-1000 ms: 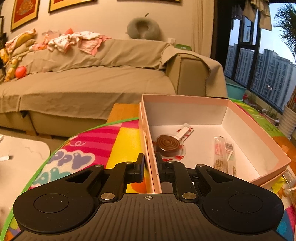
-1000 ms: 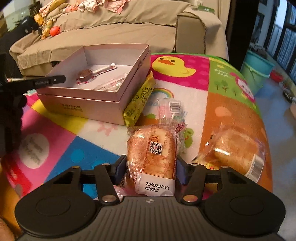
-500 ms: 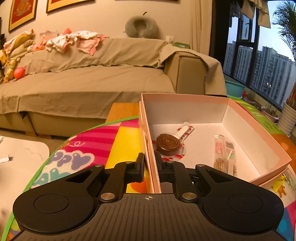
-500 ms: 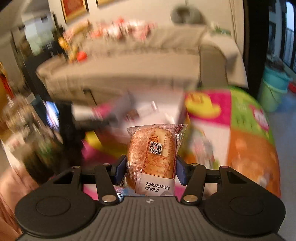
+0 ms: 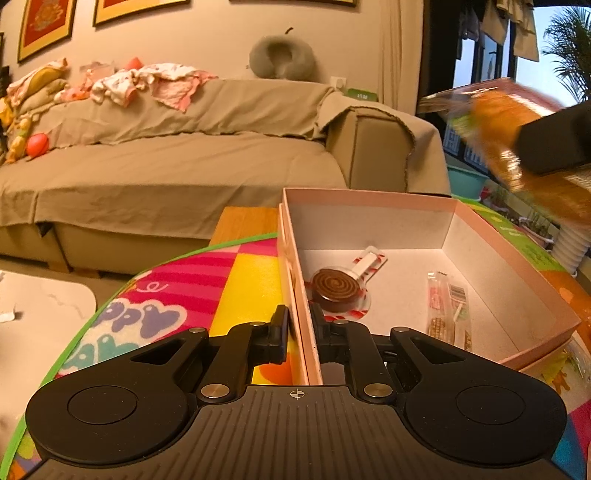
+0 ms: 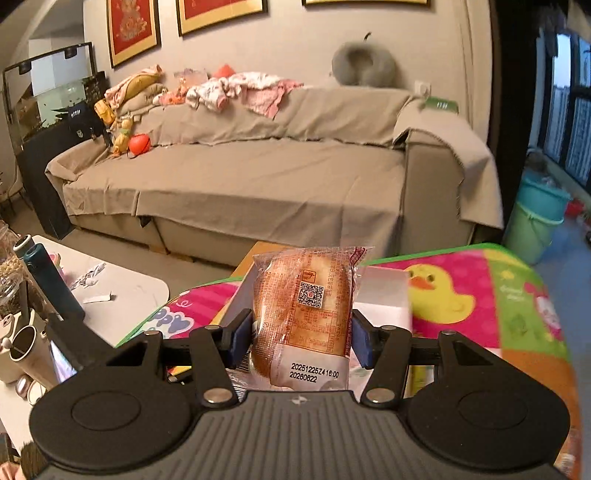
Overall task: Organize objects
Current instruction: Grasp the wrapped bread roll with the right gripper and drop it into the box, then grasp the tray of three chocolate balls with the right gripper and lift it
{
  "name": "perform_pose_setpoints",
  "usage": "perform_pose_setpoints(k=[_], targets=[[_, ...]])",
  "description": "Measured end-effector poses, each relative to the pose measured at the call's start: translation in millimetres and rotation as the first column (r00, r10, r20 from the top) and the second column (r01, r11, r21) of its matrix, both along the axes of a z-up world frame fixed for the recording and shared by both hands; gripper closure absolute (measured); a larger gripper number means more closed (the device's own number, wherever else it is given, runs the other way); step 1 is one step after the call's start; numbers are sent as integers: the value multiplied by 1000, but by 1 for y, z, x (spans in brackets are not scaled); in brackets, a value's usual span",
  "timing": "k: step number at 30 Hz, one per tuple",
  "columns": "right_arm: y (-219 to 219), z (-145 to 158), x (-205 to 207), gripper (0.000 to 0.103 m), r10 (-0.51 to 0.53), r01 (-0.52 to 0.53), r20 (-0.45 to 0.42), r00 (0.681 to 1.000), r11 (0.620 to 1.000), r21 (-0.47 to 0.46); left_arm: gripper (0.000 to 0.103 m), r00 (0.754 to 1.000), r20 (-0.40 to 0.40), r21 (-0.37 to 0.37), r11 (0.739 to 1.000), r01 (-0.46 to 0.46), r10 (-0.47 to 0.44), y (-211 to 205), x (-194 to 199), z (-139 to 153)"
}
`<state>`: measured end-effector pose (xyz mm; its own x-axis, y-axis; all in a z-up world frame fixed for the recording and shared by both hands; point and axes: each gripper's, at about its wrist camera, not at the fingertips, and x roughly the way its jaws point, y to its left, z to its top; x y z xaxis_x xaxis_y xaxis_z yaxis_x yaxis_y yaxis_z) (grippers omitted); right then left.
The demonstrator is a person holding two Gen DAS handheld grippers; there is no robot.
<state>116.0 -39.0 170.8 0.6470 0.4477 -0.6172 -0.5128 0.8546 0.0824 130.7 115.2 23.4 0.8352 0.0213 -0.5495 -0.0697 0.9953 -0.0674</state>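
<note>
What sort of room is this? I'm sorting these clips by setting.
Most likely a home living room: a cloth-draped sofa with laundry heaped on its back, framed pictures on the wall, and a child's colourful play mat on the table.

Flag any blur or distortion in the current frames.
Left wrist: strong fisheye bend; pink box sharp, wrapped bread at upper right smeared by motion. Right wrist: the bread sharp between the pads, the box behind it smeared.
</note>
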Motion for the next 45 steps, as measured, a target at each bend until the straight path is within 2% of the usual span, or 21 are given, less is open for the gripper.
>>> perform_pose_setpoints(k=[6,7,8,11,18,24,29,33,35,37,39,41,43,45], targets=[[17,-10,7,48,13,-13,-10,1000,1000,-8,89,1000,0,0,1000,0,0,0,0,0],[17,-11,9,43,16,-16,-9,1000,1000,-2,89,1000,0,0,1000,1,-1,0,0,0],[18,-12,12,32,13,-13,-9,1000,1000,6,89,1000,-1,1,1000,3,-3,0,0,0],[3,-11,15,29,-10,10,0,1000,999,39,88,1000,-2,0,1000,6,-6,1,1,0],[-71,-16,5,27,-111,112,32,993,994,-14,89,1000,-1,0,1000,5,-5,1,1,1],[-136,-44,-27,25,-154,146,-62,986,982,-116,89,1000,3,0,1000,2,-2,0,2,0],[-160,-77,-72,25,-31,10,-215,976,995,-95,89,1000,0,8,1000,-14,14,-3,-1,0],[-160,-98,-105,23,32,-62,-190,981,986,-153,89,1000,-3,4,1000,-14,14,-3,-1,-1],[-161,-105,-109,19,34,-63,-190,981,987,-146,89,1000,-7,5,1000,-14,14,-4,-1,0],[-160,-113,-107,19,21,-49,-202,979,989,-136,89,1000,-10,4,1000,-16,16,-4,-2,0],[-162,-118,-100,15,30,-51,-274,961,996,-67,89,1000,-14,5,1000,-16,16,-4,-3,0],[-161,-116,-104,16,93,-88,-320,943,996,29,89,1000,-17,4,1000,-17,17,-3,-2,0],[-158,-110,-110,16,138,-129,-290,947,990,51,89,1000,-15,5,1000,-17,18,-3,-3,0],[-152,-106,-118,16,131,-136,-221,966,991,-6,89,1000,-14,4,1000,-16,17,-3,-3,1]])
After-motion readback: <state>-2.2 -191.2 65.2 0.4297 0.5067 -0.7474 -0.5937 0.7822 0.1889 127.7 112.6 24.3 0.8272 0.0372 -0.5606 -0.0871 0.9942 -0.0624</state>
